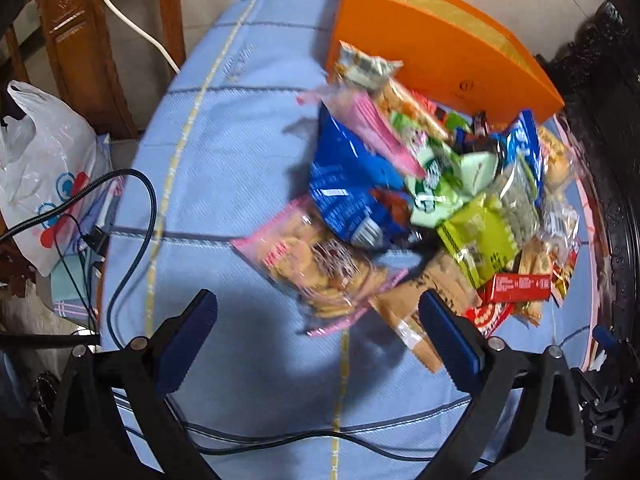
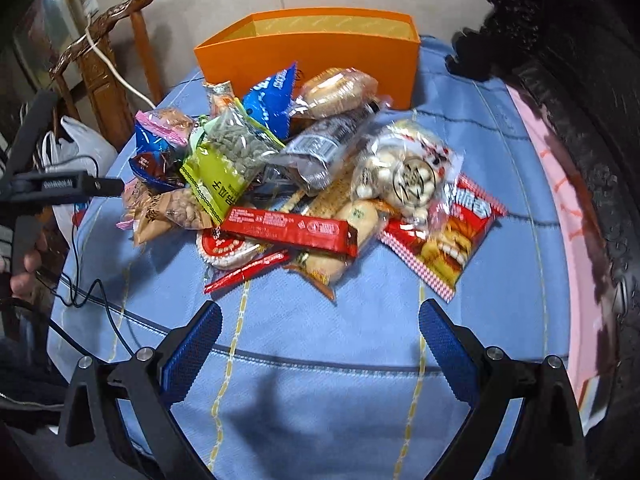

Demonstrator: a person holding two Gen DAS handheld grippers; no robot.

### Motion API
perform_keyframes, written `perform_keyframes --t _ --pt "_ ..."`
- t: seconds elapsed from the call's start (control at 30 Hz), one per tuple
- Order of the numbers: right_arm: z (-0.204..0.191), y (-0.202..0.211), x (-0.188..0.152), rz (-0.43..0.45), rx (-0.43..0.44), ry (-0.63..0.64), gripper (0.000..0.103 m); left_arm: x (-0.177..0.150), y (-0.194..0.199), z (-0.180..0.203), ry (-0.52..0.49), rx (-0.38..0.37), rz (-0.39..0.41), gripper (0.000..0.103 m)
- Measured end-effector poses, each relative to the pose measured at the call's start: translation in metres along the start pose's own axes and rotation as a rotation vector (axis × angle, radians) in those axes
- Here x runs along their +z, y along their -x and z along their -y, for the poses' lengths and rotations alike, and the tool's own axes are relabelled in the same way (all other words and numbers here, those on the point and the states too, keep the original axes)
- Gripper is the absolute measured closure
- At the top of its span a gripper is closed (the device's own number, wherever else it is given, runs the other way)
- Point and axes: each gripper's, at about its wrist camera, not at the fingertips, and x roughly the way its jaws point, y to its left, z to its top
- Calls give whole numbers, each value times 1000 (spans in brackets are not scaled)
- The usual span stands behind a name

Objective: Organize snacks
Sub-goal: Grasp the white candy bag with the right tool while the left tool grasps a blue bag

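Both claws hang over the blue cloth point(image 2: 360, 400), pointed steeply down, jaws spread wide, nothing in either. Right claw point(image 2: 320, 340) sits just short of the snack pile point(image 2: 304, 184); closest to it are a thin red stick pkt point(image 2: 246, 272) and the long red bar point(image 2: 288, 230). Left claw point(image 1: 318, 330) is over a pink cookie bag point(image 1: 316, 268), w/ a tan pkt point(image 1: 416, 304) near its right pad point(image 1: 448, 336); neither pad presses on anything.

Snacks are all heaped mid-cloth, overlapping. Orange box point(image 2: 308, 60) stands open-topped right behind the heap, looks empty from the right view, so sorting hasn't started, I'd judge.

Risks from here:
- Heap is stacked loose. Pulling a bottom item, e.g. the red bar, prob drags the green seed bag point(image 2: 224, 160) or the clear bag of white balls point(image 2: 404, 172) along or topples them.
- Film bags are slippery and puffy; a pinch on the corner may slip, a hard pinch could crush cookies.
- Wide jaws may close on two pkts at once where they overlap, esp. cookie bag + tan pkt.
- Black cable point(image 1: 136, 208) lies on the left side of the cloth and loops across its near edge; a sweep that way could snag it.
- Box is light-looking card; a bump while dropping items in could shove it back toward the far edge.
- Left view is blurred, so exact pad-to-bag clearance is hard to tell.
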Motion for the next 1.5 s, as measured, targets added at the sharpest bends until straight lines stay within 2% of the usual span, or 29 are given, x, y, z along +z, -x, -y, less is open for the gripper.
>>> perform_keyframes --t 0.17,0.33,0.47,0.5,0.53,0.57,0.63,0.7,0.77,0.9,1.03,1.17,1.23,1.3,1.33,1.4,1.5 --pt "6 1 -8 -16 -6 -22 4 1 -5 6 25 2 14 4" --pt "11 6 -13 -18 -13 -36 4 26 -14 16 25 -1 17 4" --pt "15 10 -12 -7 -31 -41 4 50 -33 23 36 39 21 5" --pt "17 10 -12 -7 -35 -41 4 54 -37 24 45 33 20 12" --pt "19 9 -11 -9 -41 -43 4 56 -40 25 48 16 15 41" --pt "22 9 -11 -10 -49 -46 4 60 -45 26 43 2 0 42" --pt "29 7 -9 -16 -54 -68 4 61 -43 30 25 -2 14 53" --pt "39 5 -3 -13 -47 -107 4 57 -38 33 11 -17 11 56" --pt "54 5 9 22 -52 -162 4 50 -32 29 38 -66 4 56" --pt "84 -9 41 68 -92 -238 4 37 -27 23 56 -87 -6 56" --pt "92 -41 77 60 -120 -201 4 32 -29 18 77 -84 -25 56" --pt "81 -88 98 -20 -177 -131 6 28 -35 20 61 -59 -22 56" --pt "77 -99 101 -17 -169 -138 14 27 -38 22 62 -56 -21 55" --pt "70 -112 103 -58 -162 -110 56 27 -39 22 63 -66 -19 55" --pt "67 -117 105 -85 -178 -92 63 28 -41 20 69 -75 -23 55" --pt "56 -118 105 -108 -190 -17 67 29 -42 19 77 -93 -25 55" --pt "63 -95 102 -82 -107 -49 69 28 -39 16 79 -115 -16 57"
